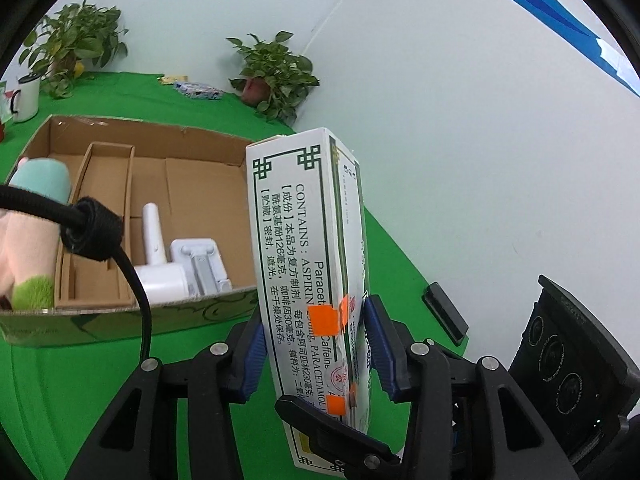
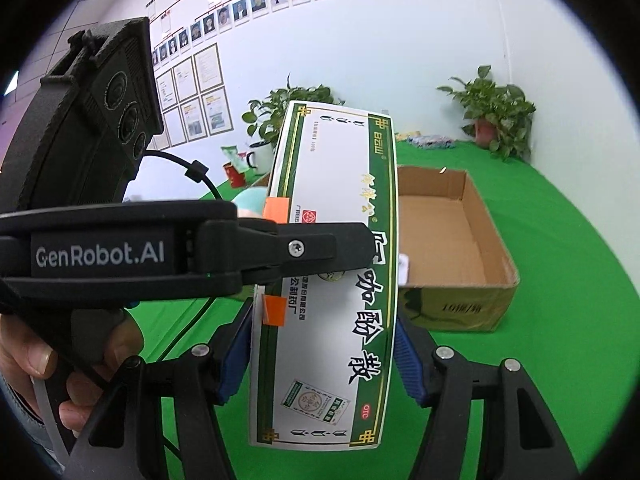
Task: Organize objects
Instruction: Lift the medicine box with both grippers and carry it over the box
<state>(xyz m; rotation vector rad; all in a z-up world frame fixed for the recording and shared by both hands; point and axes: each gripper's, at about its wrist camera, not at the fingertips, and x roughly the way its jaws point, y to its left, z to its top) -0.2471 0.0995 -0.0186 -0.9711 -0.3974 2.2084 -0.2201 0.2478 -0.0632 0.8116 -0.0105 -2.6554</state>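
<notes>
A white and green medicine box (image 1: 304, 264) with orange tape patches is held in the air by both grippers at once. My left gripper (image 1: 316, 344) is shut on its narrow sides. My right gripper (image 2: 324, 356) is shut on the same medicine box (image 2: 336, 264), on its wide face edges. The left gripper's finger (image 2: 304, 250) crosses the box front in the right wrist view. An open cardboard box (image 1: 132, 184) with dividers lies on the green table (image 1: 120, 380) to the left, below the medicine box.
The cardboard box holds a white plastic device (image 1: 168, 264) and a plush toy (image 1: 32, 216). Potted plants (image 1: 276, 76) stand along the white wall. A white mug (image 1: 26, 98) and a snack packet (image 1: 198, 90) lie at the back. A red cup (image 2: 236, 172) stands far left.
</notes>
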